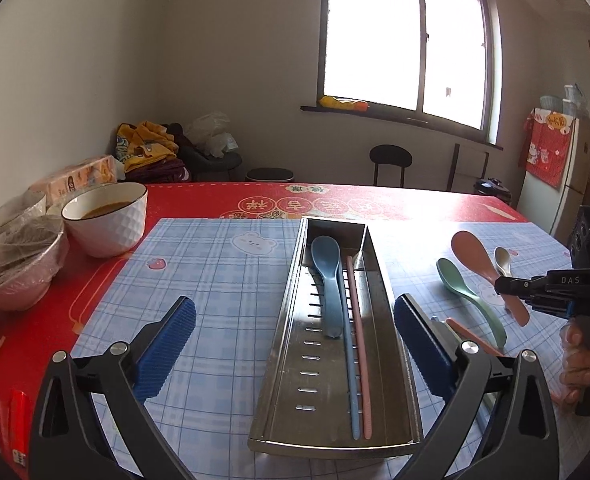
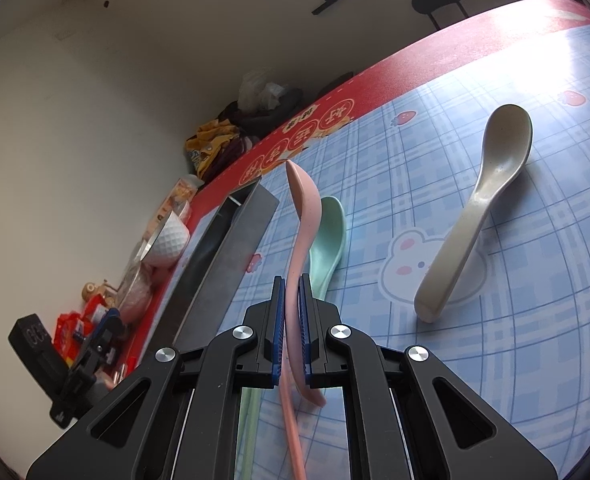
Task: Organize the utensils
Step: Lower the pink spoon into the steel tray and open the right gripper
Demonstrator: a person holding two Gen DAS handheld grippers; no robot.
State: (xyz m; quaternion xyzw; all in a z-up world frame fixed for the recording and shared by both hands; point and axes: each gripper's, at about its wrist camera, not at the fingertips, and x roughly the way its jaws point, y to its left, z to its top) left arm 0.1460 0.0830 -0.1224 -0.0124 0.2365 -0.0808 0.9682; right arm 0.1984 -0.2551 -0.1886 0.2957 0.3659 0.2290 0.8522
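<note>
Right hand-held gripper (image 2: 291, 320) clenched on pink spoon (image 2: 301, 216), thin edge grip, may twist, slip before tray (image 1: 295, 364). Left hand-held gripper (image 1: 295, 344) released, empty, lower centre.

The tray (image 1: 295, 364) is brushed metal, dully reflective, its floor slotted. The blue spoon (image 1: 327, 280) and pink spoon (image 2: 301, 216) look like matt, faintly speckled plastic (the beige spoon (image 2: 479, 208) too). The checked mat (image 1: 215, 280) is smooth and slightly glossy; the pads (image 1: 167, 348) are ribbed blue rubber.

Blue plaid mat (image 1: 223, 280) with bears over red tablecloth (image 1: 199, 200). Steel tray (image 1: 291, 360) holds blue spoon (image 1: 327, 280); pink spoon (image 2: 301, 220), green spoon (image 2: 329, 236), beige spoon (image 2: 479, 208) outside.
</note>
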